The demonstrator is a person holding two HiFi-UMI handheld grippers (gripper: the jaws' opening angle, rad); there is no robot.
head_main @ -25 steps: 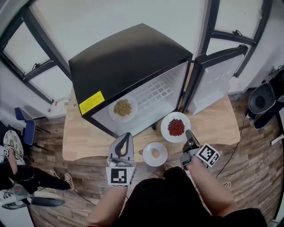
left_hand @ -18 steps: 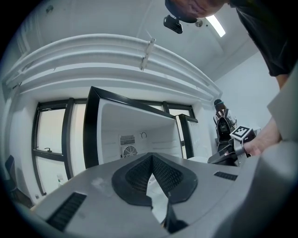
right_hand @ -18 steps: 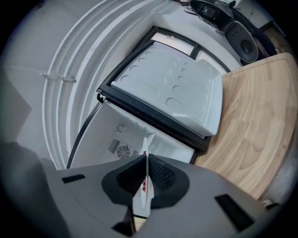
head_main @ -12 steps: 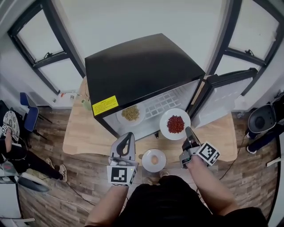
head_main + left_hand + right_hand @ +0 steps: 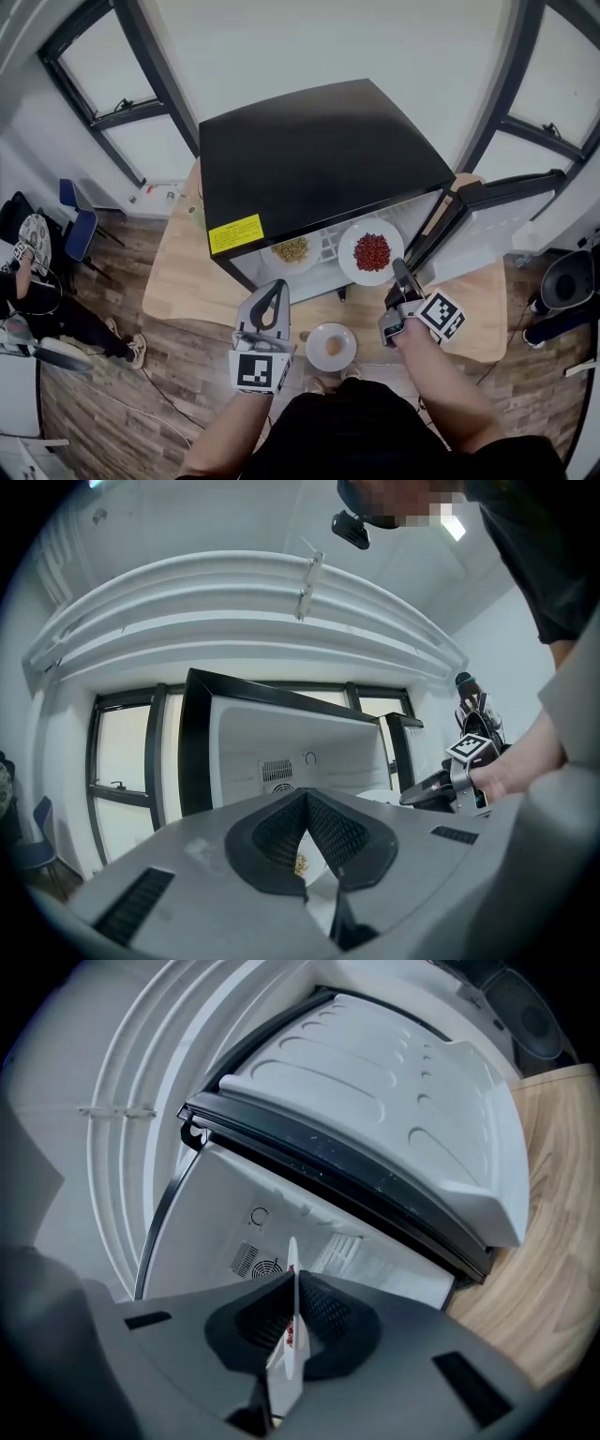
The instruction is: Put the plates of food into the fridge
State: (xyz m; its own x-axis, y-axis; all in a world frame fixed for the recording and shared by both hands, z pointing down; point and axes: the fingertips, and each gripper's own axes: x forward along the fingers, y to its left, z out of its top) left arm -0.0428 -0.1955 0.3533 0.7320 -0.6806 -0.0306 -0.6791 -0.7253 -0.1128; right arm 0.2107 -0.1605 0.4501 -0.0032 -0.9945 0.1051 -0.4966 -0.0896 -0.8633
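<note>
Head view shows your right gripper clamped on the near rim of the plate of red food, which hangs in the air at the open front of the fridge, beside its open door. Right gripper view confirms the hold: the rim stands edge-on between the pads, and the jaws are closed onto it.

Your left gripper is closed and empty, out in front of the fridge. The plate of grain already sits inside the fridge. The small plate with one pale round item sits on the table in front of the fridge.

Judgement: the held plate is stiff, glossy and breakable. A pinch on one edge lets the far side droop (loose food would then slide off). Keep it level. The rim is the only sound place to hold it, so seat the pads well onto it.
</note>
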